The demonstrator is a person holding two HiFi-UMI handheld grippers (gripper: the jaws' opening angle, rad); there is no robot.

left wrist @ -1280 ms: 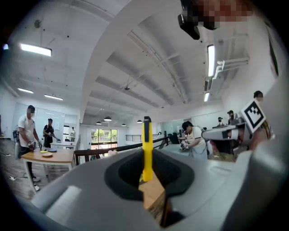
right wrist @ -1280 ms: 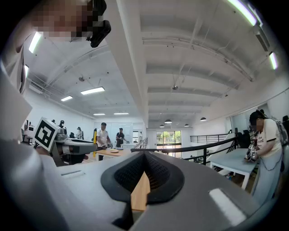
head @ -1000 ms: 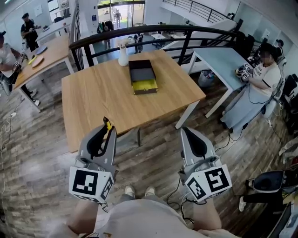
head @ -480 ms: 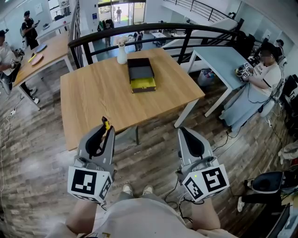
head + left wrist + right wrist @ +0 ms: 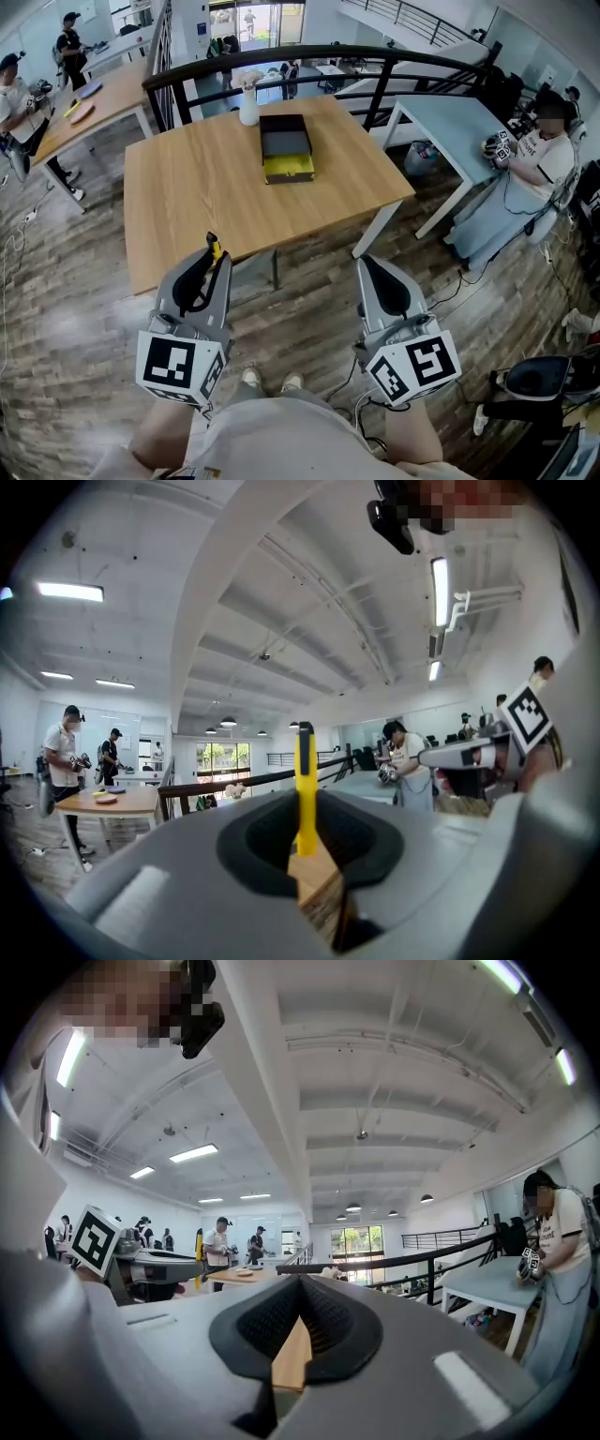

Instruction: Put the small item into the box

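My left gripper [image 5: 214,255] is shut on a small yellow stick-like item with a black tip [image 5: 216,247], which stands upright between the jaws [image 5: 305,789]. My right gripper [image 5: 368,266] is shut with nothing in it; in its own view the pads [image 5: 272,1321] almost meet. Both grippers hang over the floor, short of the near edge of the wooden table [image 5: 187,202]. The open black box [image 5: 285,141], with a yellow part at its near end, sits far back on the table, well away from both grippers.
A white bottle [image 5: 248,109] stands just left of the box at the table's far edge. A black railing [image 5: 328,56] runs behind the table. A light blue table [image 5: 450,122] and a seated person [image 5: 534,159] are to the right. More people stand by a table at the far left [image 5: 84,98].
Both grippers keep the same pose and the yellow item stays held. The head view has shifted slightly, and the people in the background have moved a little.
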